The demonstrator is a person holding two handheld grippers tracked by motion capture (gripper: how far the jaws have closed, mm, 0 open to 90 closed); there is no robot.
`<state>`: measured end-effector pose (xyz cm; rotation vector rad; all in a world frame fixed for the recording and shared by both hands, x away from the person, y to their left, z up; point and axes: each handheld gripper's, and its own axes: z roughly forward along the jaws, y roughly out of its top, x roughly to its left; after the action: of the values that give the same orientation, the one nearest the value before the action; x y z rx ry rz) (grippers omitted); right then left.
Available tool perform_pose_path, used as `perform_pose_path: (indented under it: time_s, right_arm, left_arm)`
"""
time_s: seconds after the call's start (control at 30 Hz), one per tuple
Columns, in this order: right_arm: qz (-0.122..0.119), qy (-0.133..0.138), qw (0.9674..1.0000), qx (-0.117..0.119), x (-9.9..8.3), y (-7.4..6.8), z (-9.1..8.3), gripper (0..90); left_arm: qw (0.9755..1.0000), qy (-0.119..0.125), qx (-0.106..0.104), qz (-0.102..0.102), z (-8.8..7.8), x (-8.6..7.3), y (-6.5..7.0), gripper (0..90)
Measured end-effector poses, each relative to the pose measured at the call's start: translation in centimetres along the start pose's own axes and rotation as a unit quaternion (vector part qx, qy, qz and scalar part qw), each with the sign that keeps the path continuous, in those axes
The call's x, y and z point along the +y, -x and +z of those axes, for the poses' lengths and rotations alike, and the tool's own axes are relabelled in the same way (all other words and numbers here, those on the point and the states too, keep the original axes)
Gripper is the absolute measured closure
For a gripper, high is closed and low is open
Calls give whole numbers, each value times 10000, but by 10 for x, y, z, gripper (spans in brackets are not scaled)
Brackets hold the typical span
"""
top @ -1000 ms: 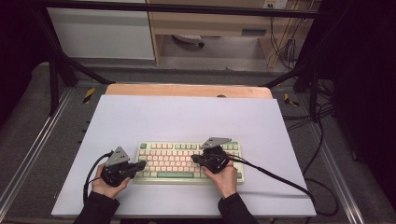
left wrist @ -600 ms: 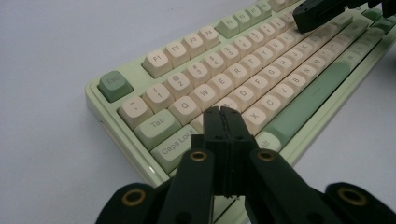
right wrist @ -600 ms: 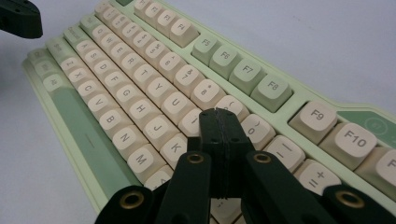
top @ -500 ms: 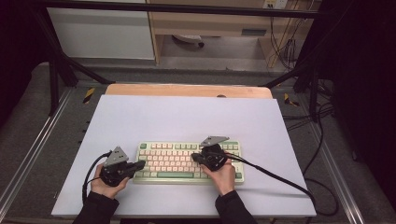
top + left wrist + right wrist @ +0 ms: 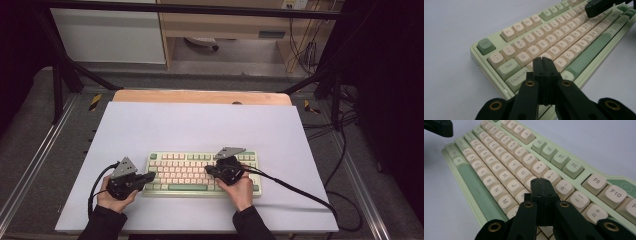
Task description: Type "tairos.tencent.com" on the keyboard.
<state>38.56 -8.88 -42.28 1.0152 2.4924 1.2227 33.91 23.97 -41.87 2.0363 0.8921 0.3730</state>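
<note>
A pale green keyboard (image 5: 200, 172) with cream and green keycaps lies near the front of the white table top (image 5: 200, 125). My left gripper (image 5: 150, 177) is at the keyboard's left end, jaws shut together with nothing between them. In the left gripper view its tip (image 5: 543, 60) hovers over the keys near Caps Lock, above the keyboard (image 5: 554, 42). My right gripper (image 5: 209, 171) is over the right half of the keyboard, also shut and empty. In the right gripper view its tip (image 5: 541, 181) sits above the keys around J and K of the keyboard (image 5: 506, 167).
A wooden strip (image 5: 200, 96) runs along the table's far edge. Black cables (image 5: 300, 192) trail from the right gripper across the table to the right. Metal frame rails (image 5: 35, 155) flank the table. A white cabinet (image 5: 107, 35) stands behind.
</note>
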Motion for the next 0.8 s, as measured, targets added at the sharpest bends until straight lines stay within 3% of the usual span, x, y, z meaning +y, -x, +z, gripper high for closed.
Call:
perform_pose_path:
  time_s: [0.37, 0.8]
  right_arm:
    - [-82, 124, 9998, 143, 1, -9, -13, 900]
    - [-109, 52, 9995, 299, -1, -20, -2, 900]
  left_arm:
    - [10000, -6, 4, -1, 1, 0, 0, 899]
    - [10000, 1, 16, -8, 0, 0, 0, 899]
